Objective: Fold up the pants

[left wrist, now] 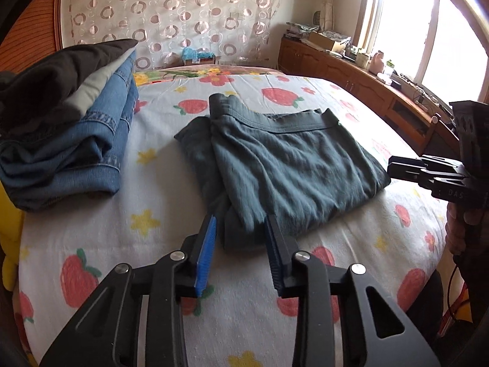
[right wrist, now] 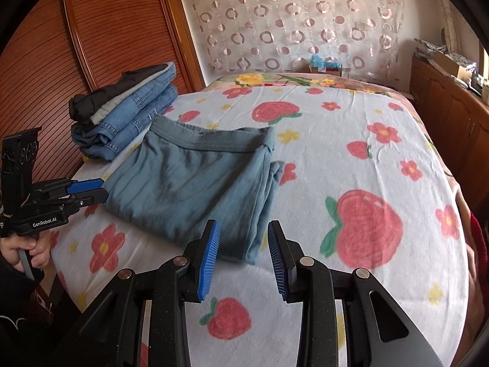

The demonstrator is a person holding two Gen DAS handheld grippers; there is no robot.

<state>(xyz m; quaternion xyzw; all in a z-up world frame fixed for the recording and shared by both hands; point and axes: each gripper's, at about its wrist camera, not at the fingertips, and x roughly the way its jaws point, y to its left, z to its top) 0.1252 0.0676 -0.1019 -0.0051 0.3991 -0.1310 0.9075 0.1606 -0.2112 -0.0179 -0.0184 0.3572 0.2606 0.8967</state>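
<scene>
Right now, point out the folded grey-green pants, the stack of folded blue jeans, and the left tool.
Folded grey-green pants (right wrist: pixel 195 183): right wrist view, middle of the top layer.
Stack of folded blue jeans (left wrist: pixel 91 140): left wrist view, denim side of the pile.
Left tool (left wrist: pixel 241 253): left wrist view, midway between its blue fingertips.

"GenRobot.AI" on left tongs (right wrist: pixel 102 189) (white lettering); "DAS" on right tongs (left wrist: pixel 392 165).

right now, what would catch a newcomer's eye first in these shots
The grey-green folded pants lie mid-bed on a loud bedspread printed with strawberries and flowers. Beside them, near the wooden wardrobe, sits a stack of folded clothes, mostly denim with a dark garment on top. The left gripper and right gripper, blue-padded and open, hover at the pants' near edge, gripping nothing.
</scene>
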